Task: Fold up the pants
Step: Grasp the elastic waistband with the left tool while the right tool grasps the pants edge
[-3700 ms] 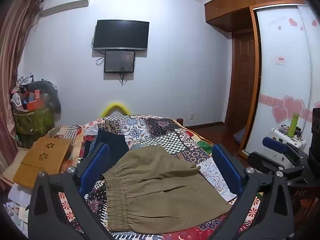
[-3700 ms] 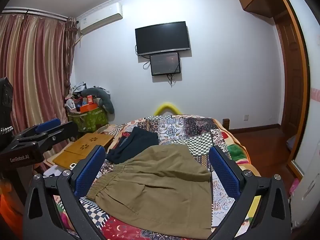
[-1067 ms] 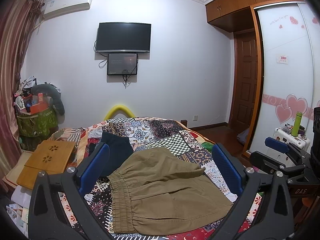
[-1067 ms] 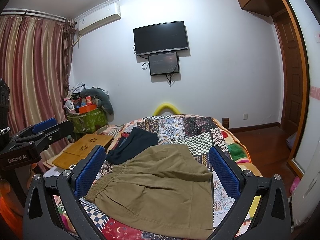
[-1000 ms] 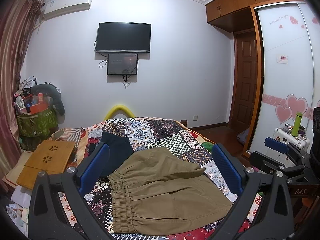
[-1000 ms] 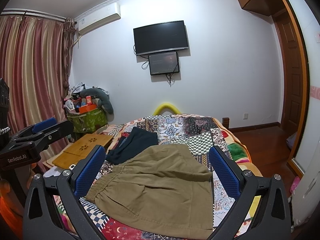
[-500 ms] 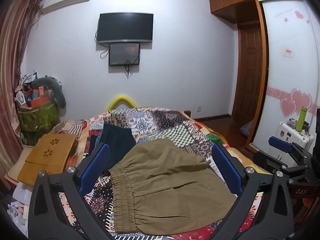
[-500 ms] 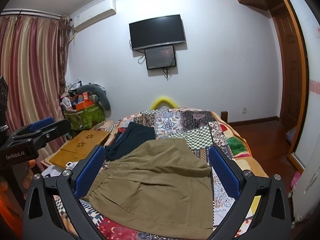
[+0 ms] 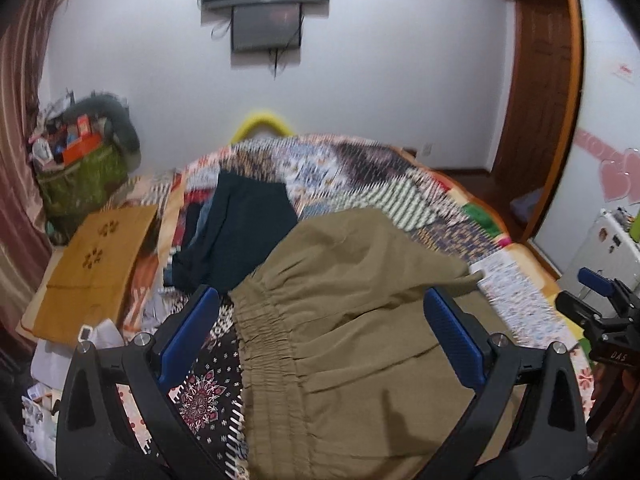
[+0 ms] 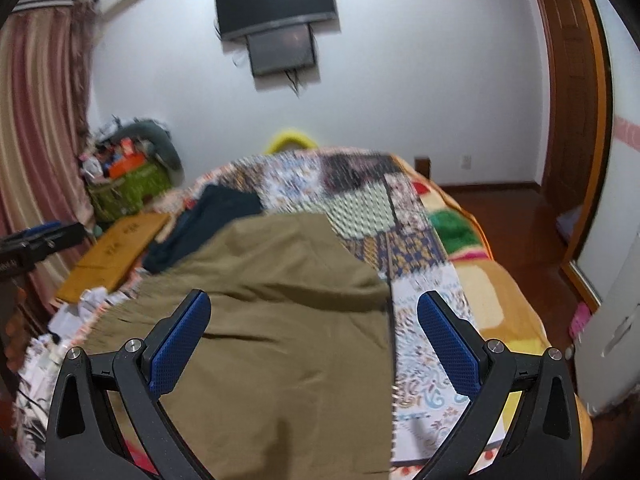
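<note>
Olive-brown pants (image 9: pixel 360 320) lie flat on the patchwork bed cover, elastic waistband (image 9: pixel 264 332) to the left. In the right wrist view the same pants (image 10: pixel 280 340) fill the lower middle. My left gripper (image 9: pixel 320 320) hangs open over the waistband side, blue pads wide apart, nothing between them. My right gripper (image 10: pixel 312 320) is open too, above the pants' right part near their right edge. The right gripper also shows at the far right of the left wrist view (image 9: pixel 600 304). Both views are motion-blurred.
A dark navy garment (image 9: pixel 236 224) lies behind the pants on the patchwork cover (image 9: pixel 400 184). A wooden lap tray (image 9: pixel 92 264) and papers sit left of the bed, with a green bag (image 9: pixel 80 184) beyond. A white cabinet (image 9: pixel 600 240) and wardrobe stand right.
Both grippers have dropped down and forward toward the pants, which now look much larger. Both stay open. The pants have not moved.
</note>
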Demonstrator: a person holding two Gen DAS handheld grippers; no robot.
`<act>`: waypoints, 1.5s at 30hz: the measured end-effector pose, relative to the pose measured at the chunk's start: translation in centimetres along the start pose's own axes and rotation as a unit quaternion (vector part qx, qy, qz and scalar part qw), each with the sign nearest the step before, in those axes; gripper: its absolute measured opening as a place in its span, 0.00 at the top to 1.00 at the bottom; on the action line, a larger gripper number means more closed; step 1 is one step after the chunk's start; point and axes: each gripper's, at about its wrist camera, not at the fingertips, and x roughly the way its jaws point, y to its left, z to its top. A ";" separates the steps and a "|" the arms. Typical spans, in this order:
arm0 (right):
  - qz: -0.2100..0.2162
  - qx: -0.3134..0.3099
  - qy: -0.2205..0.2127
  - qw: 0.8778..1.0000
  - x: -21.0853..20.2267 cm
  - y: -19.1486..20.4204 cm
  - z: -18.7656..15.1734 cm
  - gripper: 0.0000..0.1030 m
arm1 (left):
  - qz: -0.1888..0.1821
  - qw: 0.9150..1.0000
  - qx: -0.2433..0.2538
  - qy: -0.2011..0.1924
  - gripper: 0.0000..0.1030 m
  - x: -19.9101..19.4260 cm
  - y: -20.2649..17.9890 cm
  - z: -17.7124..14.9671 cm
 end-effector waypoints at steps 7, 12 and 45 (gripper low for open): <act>0.009 0.014 0.077 0.997 5.2 -3.1 -0.8 0.01 | 0.025 0.995 -0.014 0.090 0.00 7.7 3.6 0.0; 0.021 0.010 0.128 0.991 8.7 -4.4 -1.1 0.15 | 0.031 0.989 -0.010 0.147 0.05 11.5 5.5 -1.0; 0.037 -0.015 0.204 0.978 13.6 -6.7 -2.0 0.94 | -0.016 0.973 0.002 0.232 0.15 14.8 7.3 -4.5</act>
